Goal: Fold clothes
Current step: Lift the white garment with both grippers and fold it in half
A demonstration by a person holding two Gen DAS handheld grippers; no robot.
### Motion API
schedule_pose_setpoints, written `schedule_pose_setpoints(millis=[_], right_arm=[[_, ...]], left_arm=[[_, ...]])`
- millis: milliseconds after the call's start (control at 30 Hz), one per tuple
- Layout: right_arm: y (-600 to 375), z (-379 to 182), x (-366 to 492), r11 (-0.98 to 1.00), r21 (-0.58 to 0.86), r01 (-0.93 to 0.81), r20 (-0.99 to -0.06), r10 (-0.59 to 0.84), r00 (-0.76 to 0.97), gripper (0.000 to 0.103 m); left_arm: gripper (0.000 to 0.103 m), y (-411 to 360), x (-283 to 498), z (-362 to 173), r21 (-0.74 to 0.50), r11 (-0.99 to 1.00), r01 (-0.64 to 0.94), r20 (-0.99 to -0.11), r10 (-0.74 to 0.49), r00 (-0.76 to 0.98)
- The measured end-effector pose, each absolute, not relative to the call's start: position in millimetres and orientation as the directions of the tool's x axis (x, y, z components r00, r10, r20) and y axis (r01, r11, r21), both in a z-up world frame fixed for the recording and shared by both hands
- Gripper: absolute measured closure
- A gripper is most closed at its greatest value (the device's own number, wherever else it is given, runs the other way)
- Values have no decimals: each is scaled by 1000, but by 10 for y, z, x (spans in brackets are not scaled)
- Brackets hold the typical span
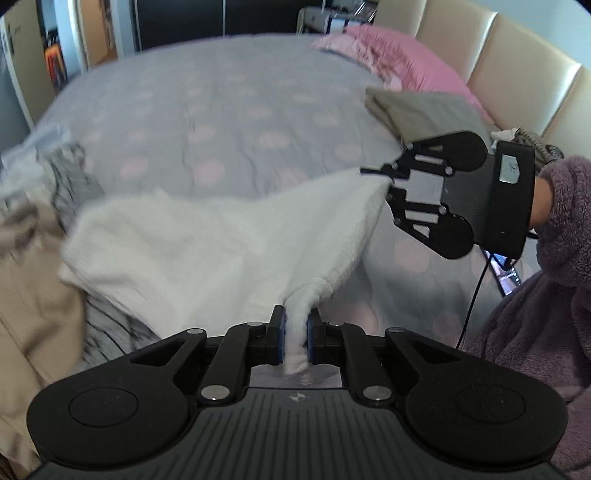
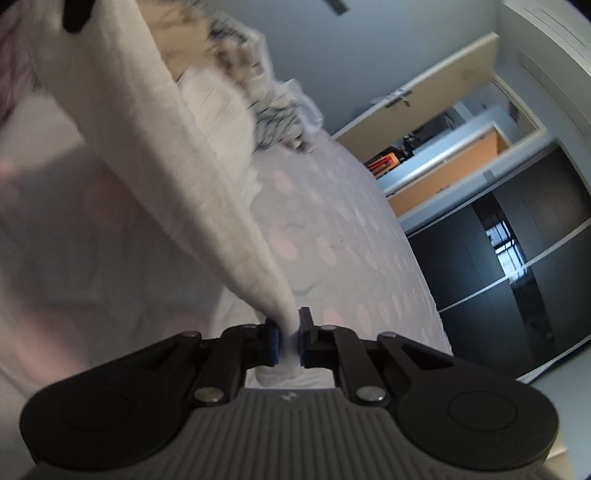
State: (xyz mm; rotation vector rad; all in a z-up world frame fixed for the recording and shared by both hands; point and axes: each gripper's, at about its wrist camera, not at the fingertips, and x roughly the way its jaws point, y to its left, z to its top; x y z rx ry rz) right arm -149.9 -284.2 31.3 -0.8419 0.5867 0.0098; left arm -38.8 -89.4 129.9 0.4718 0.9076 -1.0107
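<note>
A white fleecy garment hangs stretched above the bed between both grippers. My left gripper is shut on one bunched corner of it at the bottom of the left wrist view. My right gripper is shut on another corner at the right, held by a hand in a purple fleece sleeve. In the right wrist view the right gripper pinches the white garment, which runs up and to the left to the left gripper at the top edge.
The bed has a grey cover with pink dots. A folded beige garment and a pink pillow lie near the cream headboard. A heap of unfolded clothes lies at the left. A dark wardrobe stands beyond the bed.
</note>
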Motion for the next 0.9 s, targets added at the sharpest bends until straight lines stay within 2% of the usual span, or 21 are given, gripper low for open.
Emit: schedule_pose_setpoints(millis=[200, 433, 667, 900], right_arm=[[-2847, 1361, -1786, 756, -637, -152, -441, -196, 876, 93], [-2822, 2383, -1986, 794, -608, -28, -370, -252, 894, 94], [-3008, 2601, -1599, 731, -668, 139, -341, -466, 817, 94], [-3453, 2661, -1106, 666, -661, 346, -256, -634, 730, 94]], left_arm=[[95, -913, -521, 2124, 41, 433, 900, -720, -612, 327], [95, -1132, -387, 2641, 46, 400, 915, -623, -705, 340], [95, -1662, 43, 2708, -13, 426, 905, -575, -743, 342], [95, -2242, 553, 2815, -121, 478, 870, -500, -787, 362]])
